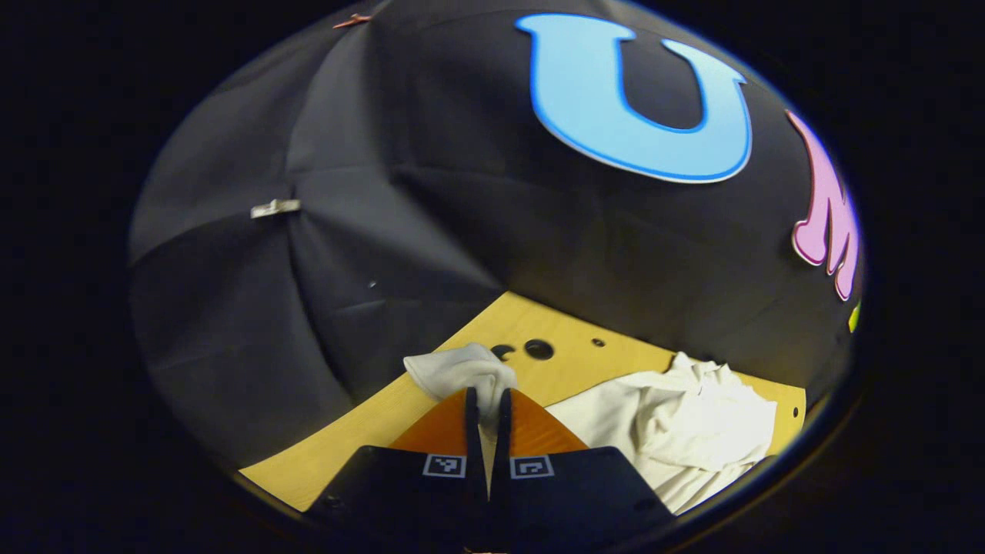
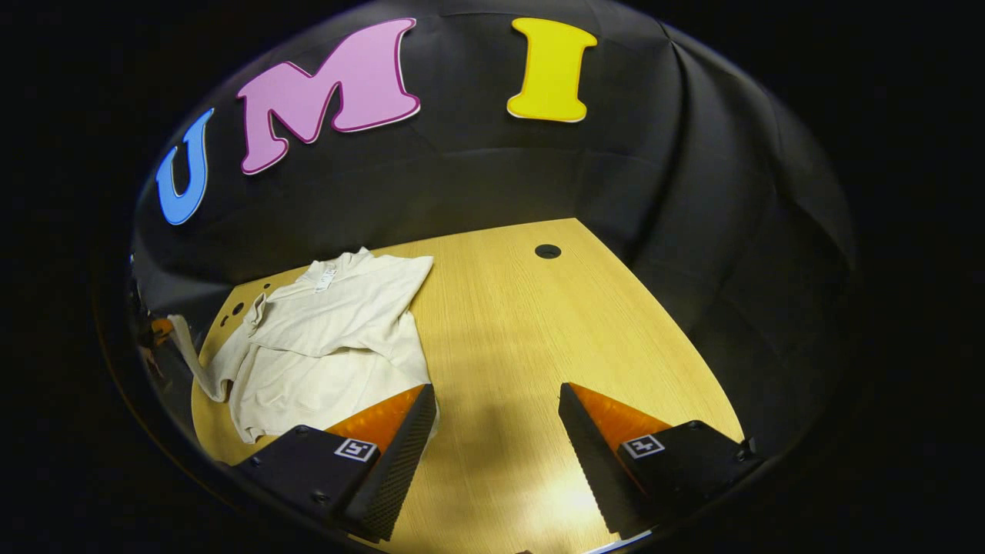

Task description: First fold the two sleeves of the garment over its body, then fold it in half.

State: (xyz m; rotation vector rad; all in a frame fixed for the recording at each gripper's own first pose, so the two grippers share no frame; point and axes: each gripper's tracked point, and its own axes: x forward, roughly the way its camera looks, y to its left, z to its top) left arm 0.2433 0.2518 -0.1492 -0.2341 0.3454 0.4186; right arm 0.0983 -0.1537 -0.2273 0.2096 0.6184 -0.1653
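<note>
No legible text, garment (image 2: 331, 338) neck label too small

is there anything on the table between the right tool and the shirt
Nothing visible. In the right gripper view the open right tool hangs over bare wooden table, and the garment lies just beside its near finger. The left tool is shut on a sleeve at the far side.

The left gripper (image 1: 485, 400) has its two fingers closed together on a bunch of white sleeve (image 1: 462, 371), which sticks out past the fingertips above the wooden table (image 1: 369, 419). The rest of the white garment (image 1: 685, 419) lies crumpled on the table to the right, near the black cloth wall (image 1: 431, 200).
</note>
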